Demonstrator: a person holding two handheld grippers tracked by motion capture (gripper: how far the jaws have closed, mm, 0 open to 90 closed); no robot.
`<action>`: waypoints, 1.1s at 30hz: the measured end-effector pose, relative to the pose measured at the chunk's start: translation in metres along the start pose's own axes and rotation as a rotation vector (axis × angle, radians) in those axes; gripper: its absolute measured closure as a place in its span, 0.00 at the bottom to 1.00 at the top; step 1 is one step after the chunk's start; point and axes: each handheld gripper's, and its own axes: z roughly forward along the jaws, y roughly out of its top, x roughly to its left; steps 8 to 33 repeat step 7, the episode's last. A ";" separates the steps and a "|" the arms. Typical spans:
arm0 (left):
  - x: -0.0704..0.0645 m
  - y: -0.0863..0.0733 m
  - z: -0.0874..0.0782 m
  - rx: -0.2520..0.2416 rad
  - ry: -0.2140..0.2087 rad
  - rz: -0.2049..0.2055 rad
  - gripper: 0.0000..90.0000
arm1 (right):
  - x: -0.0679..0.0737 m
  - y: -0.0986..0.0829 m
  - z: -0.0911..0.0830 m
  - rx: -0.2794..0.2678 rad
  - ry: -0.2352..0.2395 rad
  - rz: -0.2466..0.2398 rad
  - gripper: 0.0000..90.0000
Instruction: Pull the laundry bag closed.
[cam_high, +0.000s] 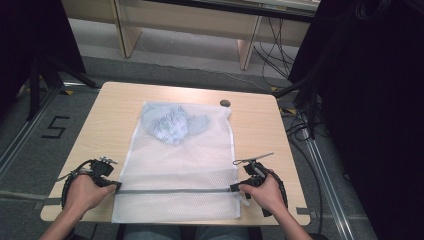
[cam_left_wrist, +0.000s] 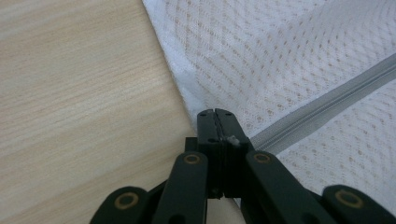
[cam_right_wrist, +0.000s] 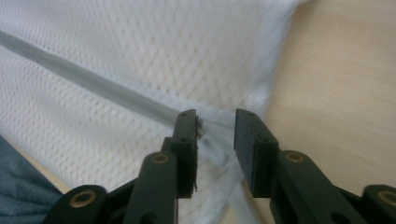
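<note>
A white mesh laundry bag (cam_high: 180, 160) lies flat on the wooden table (cam_high: 110, 115), with a crumpled pale blue garment (cam_high: 172, 122) inside its far end. A grey zipper (cam_high: 175, 191) runs across the bag near the front edge. My left gripper (cam_high: 116, 186) is at the zipper's left end. In the left gripper view my left gripper (cam_left_wrist: 215, 113) has its jaws pressed together on the bag's (cam_left_wrist: 261, 51) edge where the zipper (cam_left_wrist: 327, 105) ends. My right gripper (cam_high: 234, 188) is at the zipper's right end. There my right gripper (cam_right_wrist: 215, 116) stands open, with the bag's (cam_right_wrist: 140, 37) bunched corner between its jaws.
A small dark round object (cam_high: 225, 103) lies on the table beyond the bag's far right corner. Bare wood (cam_left_wrist: 70, 93) flanks the bag on both sides. The bag's near end hangs over the front edge, above the person's blue trousers (cam_right_wrist: 18, 186). Cables and stands ring the table.
</note>
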 end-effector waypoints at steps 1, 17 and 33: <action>0.000 0.000 0.000 -0.008 0.001 -0.005 0.98 | -0.001 0.001 -0.002 -0.029 -0.003 0.007 0.75; 0.000 0.001 0.001 -0.038 0.015 0.037 0.86 | -0.013 0.002 -0.009 -0.117 -0.033 0.022 0.67; 0.000 0.001 0.001 -0.038 0.015 0.037 0.86 | -0.013 0.002 -0.009 -0.117 -0.033 0.022 0.67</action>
